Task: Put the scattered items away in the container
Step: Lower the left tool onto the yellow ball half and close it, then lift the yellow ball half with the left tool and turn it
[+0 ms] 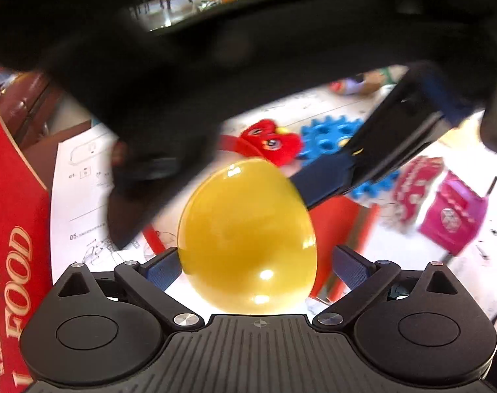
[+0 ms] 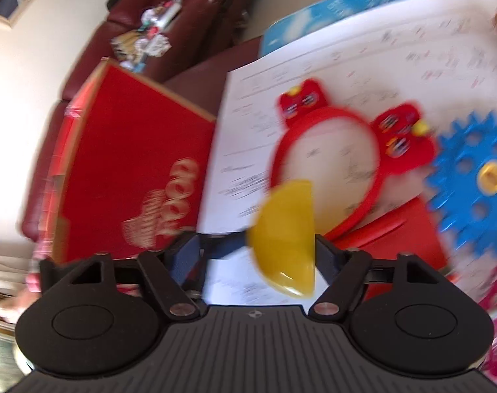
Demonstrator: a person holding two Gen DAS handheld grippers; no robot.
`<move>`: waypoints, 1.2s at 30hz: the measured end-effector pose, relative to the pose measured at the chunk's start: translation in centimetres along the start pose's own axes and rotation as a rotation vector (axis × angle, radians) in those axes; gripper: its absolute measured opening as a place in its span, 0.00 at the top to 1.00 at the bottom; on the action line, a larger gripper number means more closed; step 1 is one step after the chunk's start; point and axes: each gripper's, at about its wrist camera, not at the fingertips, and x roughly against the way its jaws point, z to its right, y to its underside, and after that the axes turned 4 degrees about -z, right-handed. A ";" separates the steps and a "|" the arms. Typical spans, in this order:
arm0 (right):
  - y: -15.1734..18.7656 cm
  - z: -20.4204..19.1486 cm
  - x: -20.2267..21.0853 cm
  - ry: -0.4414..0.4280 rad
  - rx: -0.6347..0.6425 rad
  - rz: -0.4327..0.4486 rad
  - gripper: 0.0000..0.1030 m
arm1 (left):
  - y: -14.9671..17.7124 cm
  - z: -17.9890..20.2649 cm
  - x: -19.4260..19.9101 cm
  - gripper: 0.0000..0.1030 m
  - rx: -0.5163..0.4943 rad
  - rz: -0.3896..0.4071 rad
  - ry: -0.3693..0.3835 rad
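A yellow egg-shaped half shell [image 1: 248, 239] sits between the fingers of my left gripper [image 1: 255, 267]; the left pad touches it, the right pad stands slightly off. My right gripper [image 2: 255, 255] appears in the left wrist view [image 1: 372, 160] reaching in from the upper right, one finger against the shell. In the right wrist view the shell [image 2: 287, 239] sits against the right finger with a gap to the left finger. A red cardboard box [image 2: 130, 170] stands at the left. A red cat-ear headband [image 2: 330, 163], blue gears [image 2: 477, 180] and pink toys [image 1: 451, 216] lie on paper.
White instruction sheets [image 2: 363, 65] cover the surface. A dark red leather sofa [image 2: 169, 26] with small clutter lies behind the box. A blue sheet [image 2: 330, 9] lies at the far edge. The right arm's dark body [image 1: 182, 65] blocks the upper left wrist view.
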 end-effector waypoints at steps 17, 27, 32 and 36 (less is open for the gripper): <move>3.9 -1.9 -0.2 0.024 0.085 -0.055 0.21 | 6.5 -0.4 4.4 0.01 0.100 -0.031 -0.021; 6.2 4.9 2.4 0.154 -0.026 0.003 0.20 | 9.0 -1.8 8.3 0.01 0.234 0.011 -0.048; 8.0 6.0 1.4 0.166 -0.037 -0.027 0.22 | 9.1 -2.0 9.2 0.01 0.336 -0.021 -0.090; 9.0 5.7 0.6 0.173 -0.025 -0.053 0.24 | 8.4 -2.6 7.5 0.08 0.341 -0.066 -0.119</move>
